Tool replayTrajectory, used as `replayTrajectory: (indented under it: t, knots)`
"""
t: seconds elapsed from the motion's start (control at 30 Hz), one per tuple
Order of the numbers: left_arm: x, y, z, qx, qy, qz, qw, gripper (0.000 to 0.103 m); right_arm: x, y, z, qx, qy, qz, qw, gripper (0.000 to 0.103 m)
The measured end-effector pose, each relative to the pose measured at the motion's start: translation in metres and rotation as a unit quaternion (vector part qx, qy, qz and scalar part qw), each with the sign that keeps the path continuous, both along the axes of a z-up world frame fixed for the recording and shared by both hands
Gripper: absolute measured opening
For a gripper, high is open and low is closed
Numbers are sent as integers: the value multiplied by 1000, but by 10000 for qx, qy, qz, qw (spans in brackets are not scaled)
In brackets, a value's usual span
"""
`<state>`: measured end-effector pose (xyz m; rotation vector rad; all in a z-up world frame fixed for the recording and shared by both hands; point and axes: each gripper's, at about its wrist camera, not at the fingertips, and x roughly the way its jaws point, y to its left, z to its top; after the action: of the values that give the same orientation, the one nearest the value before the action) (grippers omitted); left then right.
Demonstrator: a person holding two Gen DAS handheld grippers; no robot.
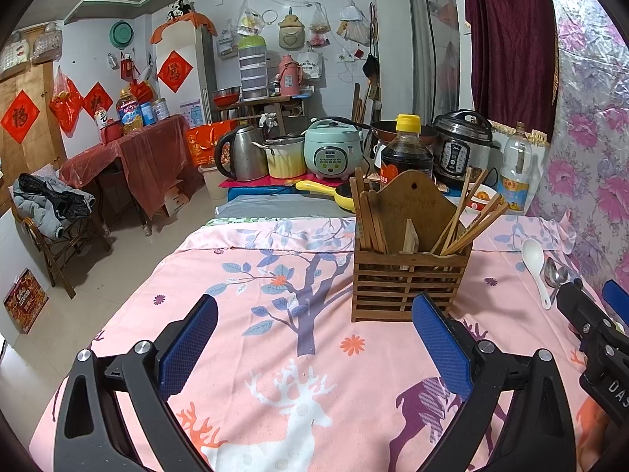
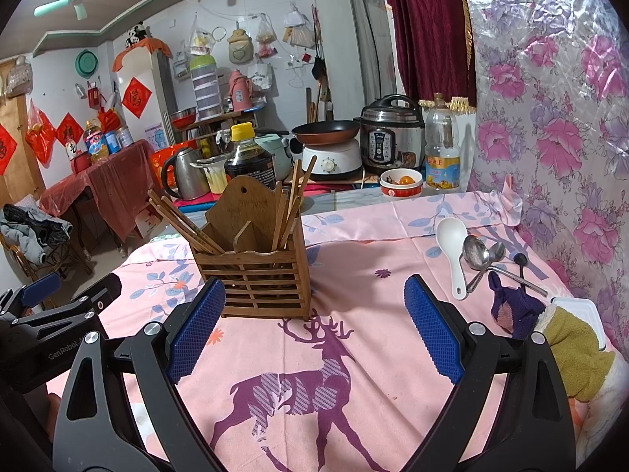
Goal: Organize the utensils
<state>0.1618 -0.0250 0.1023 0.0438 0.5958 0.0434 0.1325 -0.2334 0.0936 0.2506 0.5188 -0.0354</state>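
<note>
The left gripper's (image 2: 70, 338) black body carries white lettering reading "GenRobot.A", cut off after that by the right gripper's arm. The right gripper's (image 1: 605, 365) body shows the letters "DAS" at the picture's edge. A red diamond paper (image 1: 19, 117) on the wooden door bears the character "福". The white tote bag (image 1: 309, 65) on the far wall has dark print, seemingly "VILLAGE", too small to be sure. Labels on the oil bottle (image 2: 442, 165), the sauce bottle (image 1: 405, 157) and the other red papers are too blurred to read.

Wide-open right claw (image 2: 314, 326), wooden chopstick holder (image 2: 251, 271), spoons (image 2: 471, 255) on pink cloth (image 2: 354, 275)
</note>
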Motion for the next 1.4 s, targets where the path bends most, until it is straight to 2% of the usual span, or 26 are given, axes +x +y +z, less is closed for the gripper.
replayTrajectory:
  t: [0.53, 1.4]
  knots:
    - [3, 1, -12, -116, 198, -101, 9997, 97, 1, -1, -2, 5, 15, -4, 10000, 90]
    - [6, 4, -9, -86, 255, -18, 9996, 97, 1, -2, -2, 7, 18, -5, 10000, 90]
